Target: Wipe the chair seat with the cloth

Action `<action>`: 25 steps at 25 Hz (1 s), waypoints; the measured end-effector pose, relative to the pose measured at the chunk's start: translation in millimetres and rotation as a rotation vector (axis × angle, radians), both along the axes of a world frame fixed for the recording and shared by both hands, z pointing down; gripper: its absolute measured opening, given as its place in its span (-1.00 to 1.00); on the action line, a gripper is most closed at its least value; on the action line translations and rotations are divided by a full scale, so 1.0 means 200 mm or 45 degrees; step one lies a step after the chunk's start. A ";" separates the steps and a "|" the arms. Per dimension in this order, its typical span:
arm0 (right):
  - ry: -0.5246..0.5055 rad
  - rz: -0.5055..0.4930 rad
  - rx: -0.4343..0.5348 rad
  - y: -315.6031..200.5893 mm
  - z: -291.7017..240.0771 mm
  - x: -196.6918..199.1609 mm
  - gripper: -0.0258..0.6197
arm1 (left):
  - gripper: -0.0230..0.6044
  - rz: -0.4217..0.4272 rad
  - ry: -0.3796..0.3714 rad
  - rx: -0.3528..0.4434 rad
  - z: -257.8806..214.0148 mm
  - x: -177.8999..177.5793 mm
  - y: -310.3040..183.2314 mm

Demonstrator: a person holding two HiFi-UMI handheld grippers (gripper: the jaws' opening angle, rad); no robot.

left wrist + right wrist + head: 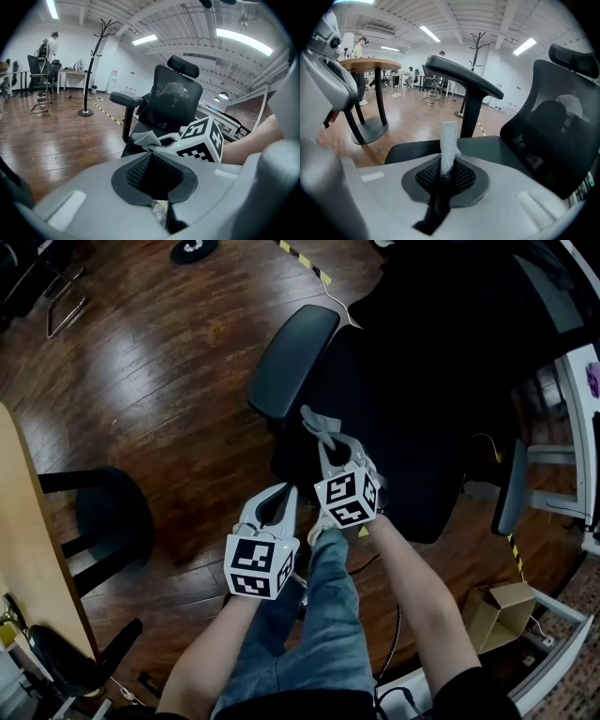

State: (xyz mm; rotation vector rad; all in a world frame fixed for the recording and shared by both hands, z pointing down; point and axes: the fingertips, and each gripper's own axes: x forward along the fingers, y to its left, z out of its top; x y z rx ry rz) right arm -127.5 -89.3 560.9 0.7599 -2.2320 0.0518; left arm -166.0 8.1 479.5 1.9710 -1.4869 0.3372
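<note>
The black office chair has its seat (375, 456) just ahead of my grippers in the head view, its armrest (291, 357) to the left. My right gripper (321, 437) hangs over the seat's near edge, shut on a grey cloth (313, 420). In the right gripper view the cloth (449, 143) sticks up as a narrow strip from the shut jaws, with the seat (492, 145) behind it. My left gripper (283, 491) is beside and nearer, shut and holding nothing. From the left gripper view the cloth (146, 138) and chair back (176, 101) are visible.
A wooden table (23, 549) runs along the left edge with a black stool (112, 521) beside it. A cardboard box (502, 610) lies on the floor at the right. A coat stand (93, 61) rises behind, and a white desk frame (572, 427) stands beyond the chair.
</note>
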 end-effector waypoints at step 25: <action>-0.137 0.061 -0.001 0.50 -0.12 -0.06 -0.89 | -0.91 -0.094 -0.016 0.026 0.00 -0.03 0.24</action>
